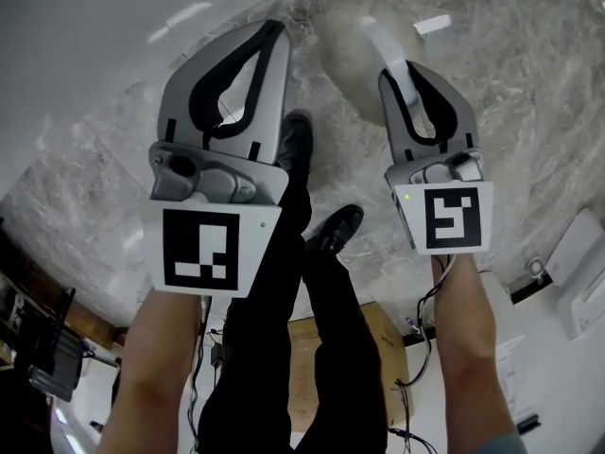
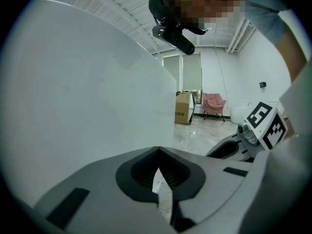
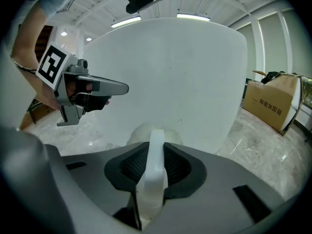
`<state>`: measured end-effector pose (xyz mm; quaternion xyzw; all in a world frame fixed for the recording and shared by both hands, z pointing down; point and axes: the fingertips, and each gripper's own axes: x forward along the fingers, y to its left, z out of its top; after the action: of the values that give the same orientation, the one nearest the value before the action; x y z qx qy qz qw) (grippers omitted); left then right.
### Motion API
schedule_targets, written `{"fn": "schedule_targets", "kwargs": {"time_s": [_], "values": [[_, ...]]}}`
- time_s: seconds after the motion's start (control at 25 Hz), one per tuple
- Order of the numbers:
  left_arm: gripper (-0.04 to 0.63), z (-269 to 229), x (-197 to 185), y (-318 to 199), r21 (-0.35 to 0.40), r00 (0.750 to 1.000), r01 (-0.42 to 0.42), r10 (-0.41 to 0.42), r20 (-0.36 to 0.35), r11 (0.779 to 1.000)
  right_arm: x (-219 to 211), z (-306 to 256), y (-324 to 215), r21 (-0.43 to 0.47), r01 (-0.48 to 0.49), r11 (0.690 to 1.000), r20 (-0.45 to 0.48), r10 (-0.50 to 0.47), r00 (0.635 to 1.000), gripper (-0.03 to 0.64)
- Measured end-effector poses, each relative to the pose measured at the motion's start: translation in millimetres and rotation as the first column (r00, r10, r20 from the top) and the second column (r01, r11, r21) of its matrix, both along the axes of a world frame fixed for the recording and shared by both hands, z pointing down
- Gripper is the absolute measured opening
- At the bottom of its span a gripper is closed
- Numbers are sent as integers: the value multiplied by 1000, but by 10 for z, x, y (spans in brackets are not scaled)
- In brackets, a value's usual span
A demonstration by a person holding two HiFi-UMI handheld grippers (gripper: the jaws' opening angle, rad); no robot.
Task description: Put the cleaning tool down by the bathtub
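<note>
Right gripper (image 3: 153, 147) clamped on the cleaning tool's white handle (image 3: 155, 172); left gripper (image 2: 158, 151) closed on nothing.

In the head view the tool (image 1: 378, 38) sits at about 1 o'clock, handle pinched between the right gripper's (image 1: 408, 81) pads, its pale rounded head over the marble floor (image 1: 529, 93). The left gripper (image 1: 271, 31), at 11 o'clock, has its tips touching. The white surface filling 10 o'clock is probably the bathtub (image 1: 85, 45); its wall (image 3: 170, 67) stands just beyond the tool.
</note>
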<state>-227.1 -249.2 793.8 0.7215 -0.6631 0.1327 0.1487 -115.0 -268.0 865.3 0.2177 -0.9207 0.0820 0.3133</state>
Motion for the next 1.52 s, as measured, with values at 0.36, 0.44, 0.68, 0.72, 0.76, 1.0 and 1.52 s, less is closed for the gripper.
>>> {"fn": "schedule_targets", "kwargs": {"time_s": [0.36,0.44,0.68,0.72,0.76,1.0,1.52], "values": [[15,246,40,-55,-12,1000,-23,23,9,1000,-130,270,-44,15,124,992,3,-124,992,101],[15,280,41,-72,-14,999,-25,26,21,1000,-162,322,-50,22,169,985,1,-169,986,101],[15,340,26,-91,-22,999,-40,41,26,999,-236,540,61,25,367,930,-44,-366,930,101],[15,363,10,-83,-26,999,-38,39,23,999,-253,578,68,23,384,923,-48,-382,923,101],[15,391,-12,-76,-29,999,-34,35,20,999,-275,621,66,22,395,918,-51,-394,918,101],[15,559,-96,-35,-49,999,-43,44,14,998,-430,942,80,16,488,873,-81,-485,871,101],[15,553,-157,22,-60,998,-45,47,29,997,-584,1281,94,-26,529,849,-111,-528,842,139]]}}
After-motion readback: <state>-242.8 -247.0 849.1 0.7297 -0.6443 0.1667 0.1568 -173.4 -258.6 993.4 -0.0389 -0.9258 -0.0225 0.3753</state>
